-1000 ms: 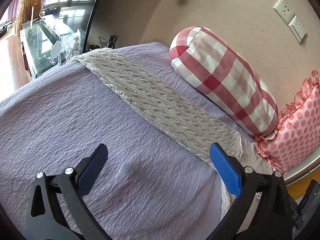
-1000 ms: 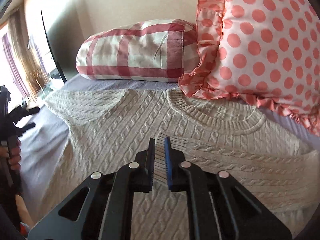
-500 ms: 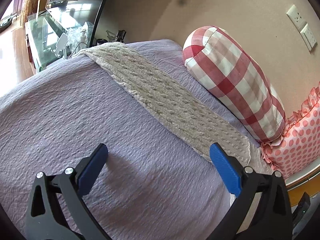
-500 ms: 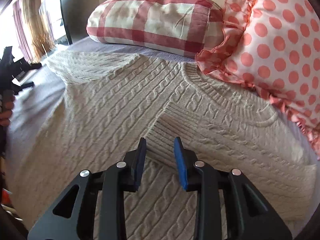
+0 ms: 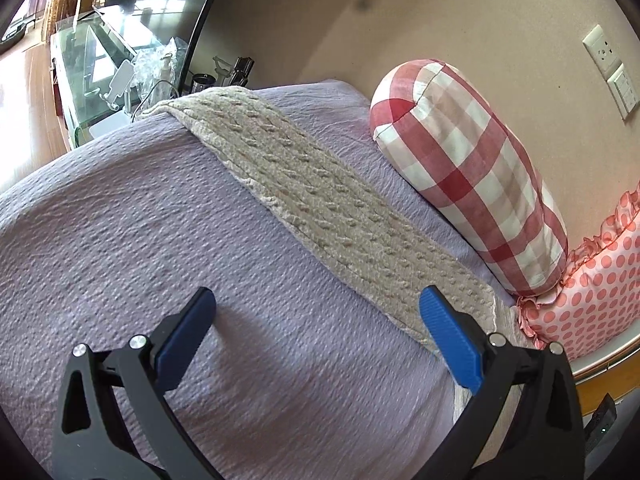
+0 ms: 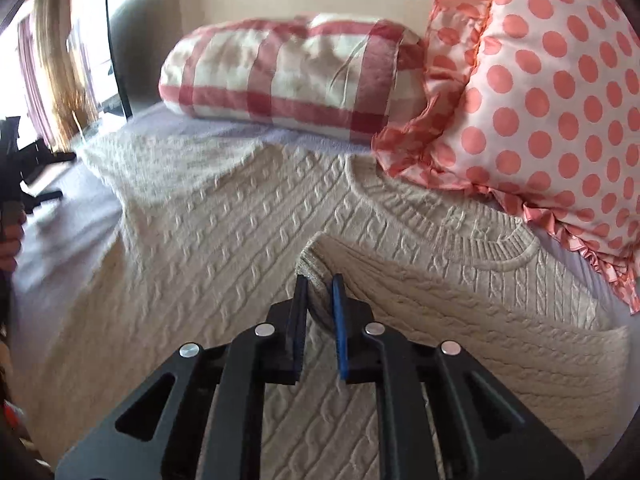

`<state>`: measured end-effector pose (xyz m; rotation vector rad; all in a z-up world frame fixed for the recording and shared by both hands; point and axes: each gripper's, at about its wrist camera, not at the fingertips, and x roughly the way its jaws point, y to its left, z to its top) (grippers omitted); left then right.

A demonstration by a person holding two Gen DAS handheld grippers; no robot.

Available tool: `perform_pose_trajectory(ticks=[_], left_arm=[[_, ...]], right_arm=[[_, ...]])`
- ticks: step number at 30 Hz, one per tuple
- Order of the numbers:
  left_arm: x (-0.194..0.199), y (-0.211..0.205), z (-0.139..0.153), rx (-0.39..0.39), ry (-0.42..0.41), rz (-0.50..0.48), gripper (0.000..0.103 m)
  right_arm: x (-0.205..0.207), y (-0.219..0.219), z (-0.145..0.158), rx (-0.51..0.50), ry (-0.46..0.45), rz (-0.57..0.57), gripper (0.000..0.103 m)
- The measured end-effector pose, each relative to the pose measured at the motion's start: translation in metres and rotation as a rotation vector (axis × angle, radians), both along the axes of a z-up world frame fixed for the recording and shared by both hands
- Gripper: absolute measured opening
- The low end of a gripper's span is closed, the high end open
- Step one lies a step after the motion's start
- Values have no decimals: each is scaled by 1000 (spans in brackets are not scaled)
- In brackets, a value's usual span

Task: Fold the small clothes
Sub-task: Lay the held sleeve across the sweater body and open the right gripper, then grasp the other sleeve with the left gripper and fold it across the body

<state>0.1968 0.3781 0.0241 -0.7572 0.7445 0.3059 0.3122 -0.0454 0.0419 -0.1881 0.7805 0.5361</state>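
A cream cable-knit sweater (image 6: 224, 240) lies flat on the lilac bed cover, neckline toward the pillows. Its right sleeve is folded across the chest. My right gripper (image 6: 320, 280) is shut on the ribbed cuff (image 6: 316, 256) of that sleeve and lifts it a little off the sweater body. In the left wrist view the other sleeve (image 5: 320, 208) stretches out straight across the bed cover (image 5: 120, 240). My left gripper (image 5: 316, 308) is wide open and empty, low over the bed cover just beside that sleeve.
A red-checked bolster (image 5: 472, 176) and a pink polka-dot cushion (image 6: 552, 92) lie against the wall behind the sweater. A glass table (image 5: 96, 68) with clutter stands past the bed's far end. The bed's wooden edge (image 5: 600, 368) is at the right.
My right gripper opened, then closed on the sleeve cuff and raised it off the sweater. My left gripper stayed open and its view shifted slightly along the outstretched sleeve.
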Motion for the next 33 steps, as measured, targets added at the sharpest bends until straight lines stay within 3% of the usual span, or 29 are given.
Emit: perform_pose_trajectory(ticks=[3,5,7,8,10,13,20,22,23,24,26,29,33], left_arm=[[7,9,-1,-18,0,20,101],[11,14,-1,-20,1,31,101],[16,20,-1,-22,9,44,101],[17,23,-1,-25,10,48,101],[21,33,-2,-34,15,64,100],[25,53,-3,-52,12,104,90],[27,114,-11,-149,-30,225,56],[31,128,-14,-146,-17,242,39],[35,132,-14,-138,15,244,24],[39,133,-13,-127,40,235,10],[43,128,-5,-86,44,222,8],[53,98,30,58,20,188,6],[86,-10,94,269,-60,-53,6]], right_arm=[[6,10,11,114,37,21,13],[11,26,1,80,68,35,14],[23,35,-21,49,173,26,18],[27,32,-29,86,235,20,19],[26,18,-25,175,261,10,34],[19,-6,-7,248,242,-4,53],[-2,-60,22,278,151,-35,63],[-8,-75,27,276,121,-57,66],[-11,-81,30,280,111,-66,66],[-12,-89,31,289,103,-77,66],[-14,-103,31,316,104,-95,66],[-19,-119,30,338,103,-113,66],[-24,-144,36,365,66,-153,66]])
